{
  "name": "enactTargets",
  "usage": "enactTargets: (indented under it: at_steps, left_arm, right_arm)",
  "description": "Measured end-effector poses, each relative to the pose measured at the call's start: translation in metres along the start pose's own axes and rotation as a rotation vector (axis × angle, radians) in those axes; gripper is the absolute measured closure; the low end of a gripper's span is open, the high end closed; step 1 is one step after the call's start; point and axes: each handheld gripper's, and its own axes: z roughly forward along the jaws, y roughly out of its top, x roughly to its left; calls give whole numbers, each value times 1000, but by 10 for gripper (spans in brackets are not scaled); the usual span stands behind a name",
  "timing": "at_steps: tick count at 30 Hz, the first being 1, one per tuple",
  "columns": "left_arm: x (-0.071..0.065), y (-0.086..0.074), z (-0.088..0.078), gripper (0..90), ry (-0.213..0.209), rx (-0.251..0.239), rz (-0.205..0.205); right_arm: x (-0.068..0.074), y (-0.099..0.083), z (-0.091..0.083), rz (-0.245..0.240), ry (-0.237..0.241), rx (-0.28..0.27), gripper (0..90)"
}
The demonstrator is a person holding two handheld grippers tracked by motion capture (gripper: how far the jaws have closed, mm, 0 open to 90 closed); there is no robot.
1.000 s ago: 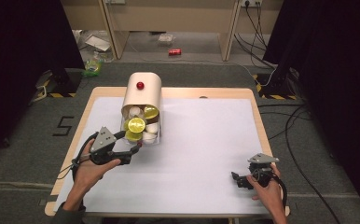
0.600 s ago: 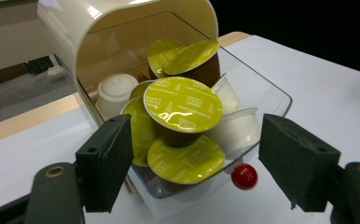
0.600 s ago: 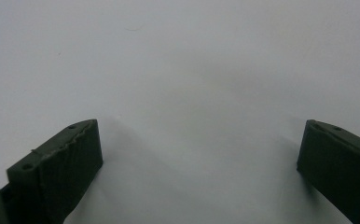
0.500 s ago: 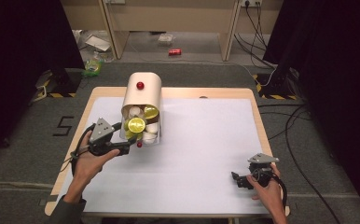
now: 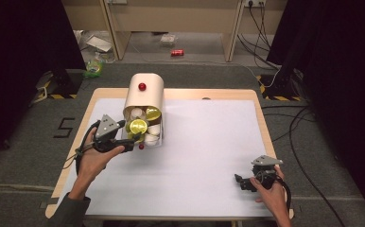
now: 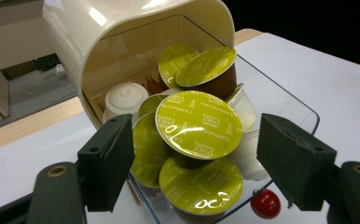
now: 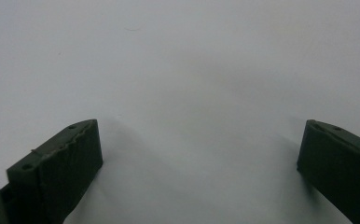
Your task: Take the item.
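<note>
A cream capsule dispenser [image 5: 145,97] with a red knob [image 5: 142,86] on top lies at the table's left, and its clear drawer [image 6: 287,100] is pulled out. Several green-lidded coffee capsules [image 6: 197,123] and white ones [image 6: 125,97] are piled in the drawer. My left gripper [image 5: 132,140] is open at the drawer's front, its jaws standing either side of the top green capsule [image 5: 137,126] without touching it. A small red knob [image 6: 265,204] sits at the drawer's front edge. My right gripper [image 5: 238,180] rests open near the table's front right, above bare white surface [image 7: 192,84].
The white table top [image 5: 209,142] has wide free room between the dispenser and the right gripper. A wooden rim [image 5: 261,118] borders the table. On the floor behind lie a red can [image 5: 177,52], cables [image 5: 265,28] and some litter.
My left gripper has moved forward and right, up to the drawer's front, so that its jaws now flank the top green capsule. The right gripper has stayed put.
</note>
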Motion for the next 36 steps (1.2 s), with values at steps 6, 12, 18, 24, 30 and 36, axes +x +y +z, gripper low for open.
enactTargets:
  at_steps: [6,12,18,24,30,36]
  left_arm:
    - [-1,3,6,273,1,12,8]
    - [-3,6,11,276,-1,24,14]
    - [-3,6,17,277,1,41,25]
    - [-3,6,22,278,5,54,27]
    - [-4,7,28,279,14,76,38]
    - [-3,10,30,286,9,83,30]
  right_arm:
    - [0,0,0,0,0,0,2]
    - [0,0,0,-1,-1,0,2]
    - [0,0,0,-1,-1,0,2]
    - [0,0,0,-1,-1,0,2]
    - [0,0,0,-1,-1,-1,2]
    - [0,0,0,-1,-1,0,2]
